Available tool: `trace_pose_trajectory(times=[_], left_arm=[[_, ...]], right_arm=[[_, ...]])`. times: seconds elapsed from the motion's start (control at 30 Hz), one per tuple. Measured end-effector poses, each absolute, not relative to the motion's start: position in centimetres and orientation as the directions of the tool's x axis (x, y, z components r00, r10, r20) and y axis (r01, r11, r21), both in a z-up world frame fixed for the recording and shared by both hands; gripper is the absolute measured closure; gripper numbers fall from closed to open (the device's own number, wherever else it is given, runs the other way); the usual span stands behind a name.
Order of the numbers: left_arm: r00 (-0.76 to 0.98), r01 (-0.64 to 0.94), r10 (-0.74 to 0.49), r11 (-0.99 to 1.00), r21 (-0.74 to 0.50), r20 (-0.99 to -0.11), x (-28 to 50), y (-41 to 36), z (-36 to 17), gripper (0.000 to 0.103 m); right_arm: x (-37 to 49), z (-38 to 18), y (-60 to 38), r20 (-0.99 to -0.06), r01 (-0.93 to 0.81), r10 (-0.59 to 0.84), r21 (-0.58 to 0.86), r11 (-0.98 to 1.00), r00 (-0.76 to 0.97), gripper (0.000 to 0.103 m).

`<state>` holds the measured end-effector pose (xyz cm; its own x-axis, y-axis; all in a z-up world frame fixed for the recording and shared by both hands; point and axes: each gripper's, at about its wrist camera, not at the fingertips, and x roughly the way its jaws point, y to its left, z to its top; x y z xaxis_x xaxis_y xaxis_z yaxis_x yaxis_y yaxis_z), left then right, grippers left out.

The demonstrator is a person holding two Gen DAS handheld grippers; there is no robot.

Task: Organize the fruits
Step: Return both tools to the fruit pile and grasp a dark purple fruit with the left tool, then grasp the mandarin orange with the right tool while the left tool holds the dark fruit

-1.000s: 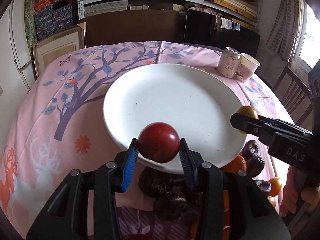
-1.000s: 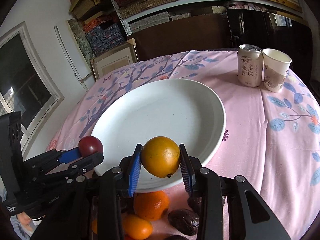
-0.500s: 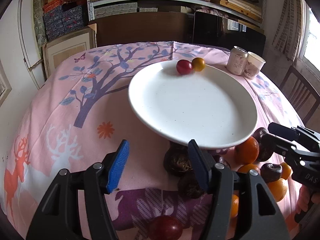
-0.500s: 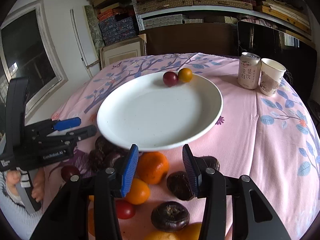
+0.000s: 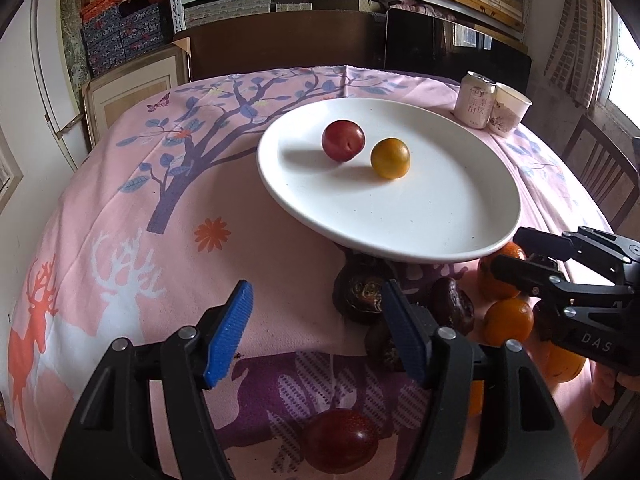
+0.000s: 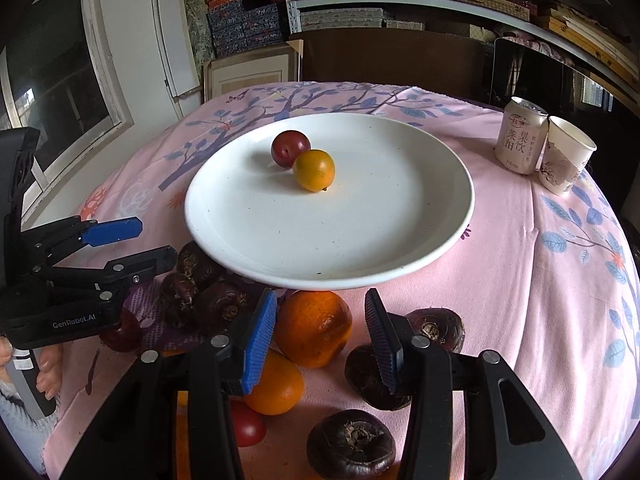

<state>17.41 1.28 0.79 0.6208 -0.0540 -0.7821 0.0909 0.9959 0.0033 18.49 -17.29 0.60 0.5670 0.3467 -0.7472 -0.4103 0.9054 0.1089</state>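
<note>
Left wrist view. A white plate (image 5: 460,216) is sitting toward the far right part of the pink patterned tablecloth (image 5: 120,220). A red plum (image 5: 343,140) and a yellow-orange fruit (image 5: 390,158) are lying apart in the plate's far half. The left gripper (image 5: 316,324) is hanging over the cloth near the near edge, jaws opening, nothing between its blue pads (image 5: 230,332). Dark chestnut-like fruits (image 5: 360,292) and oranges (image 5: 508,320) are clustering under and beside the plate's near rim; another red plum (image 5: 340,444) is lying at the near edge. The right gripper (image 5: 508,252) is reaching in from the right over this pile. A can (image 5: 476,100) and paper cup (image 5: 510,110) are standing touching at the far right corner.

Right wrist view. The right gripper (image 6: 320,336) is hovering with jaws parted, gripping nothing; a large orange (image 6: 314,326) is lying on the cloth behind the gap. The plum (image 6: 290,148) and yellow-orange fruit (image 6: 314,170) are appearing to touch on the plate (image 6: 400,240). The left gripper (image 6: 136,240) is showing at the left, a hand (image 6: 44,364) holding its handle.
</note>
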Motion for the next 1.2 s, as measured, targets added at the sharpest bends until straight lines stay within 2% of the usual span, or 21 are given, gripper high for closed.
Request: trace_pose_trajectory(times=[0.4,0.73,0.9,0.97,1.1,1.13,1.2], left_arm=[[0.618,0.095,-0.077,0.995,-0.023,-0.782,17.8,1.5,0.6,0.035],[0.572,0.210,-0.203,0.973,-0.097,-0.795,19.0,0.0,0.0,0.034],[0.512,0.251,-0.225,0.962,-0.106,-0.829,20.2,-1.2,-1.5,0.034],[0.521,0.264,-0.211,0.961,-0.079,-0.827,20.3,-1.5,-1.5,0.039],[0.525,0.252,-0.232,0.962,-0.111,-0.819,20.1,-0.8,-1.3,0.053],[0.527,0.238,-0.219,0.966,-0.105,-0.821,20.0,-0.4,-1.3,0.062],[0.525,0.239,-0.242,0.962,-0.131,-0.816,20.0,0.1,-1.4,0.062]], right_arm=[[17.7,0.4,-16.6,-0.773,-0.452,0.314,0.040,0.891,0.551,0.063],[16.8,1.1,-18.9,-0.755,-0.426,0.370,0.134,0.895,0.541,0.063],[17.0,1.1,-19.4,-0.751,-0.407,0.384,0.168,0.898,0.538,0.063],[17.2,1.1,-19.6,-0.750,-0.396,0.384,0.177,0.901,0.539,0.063],[17.2,1.2,-19.8,-0.747,-0.387,0.387,0.187,0.903,0.541,0.063],[17.2,1.2,-19.8,-0.747,-0.386,0.387,0.188,0.903,0.541,0.063],[17.2,1.2,-19.8,-0.746,-0.384,0.386,0.189,0.904,0.542,0.063]])
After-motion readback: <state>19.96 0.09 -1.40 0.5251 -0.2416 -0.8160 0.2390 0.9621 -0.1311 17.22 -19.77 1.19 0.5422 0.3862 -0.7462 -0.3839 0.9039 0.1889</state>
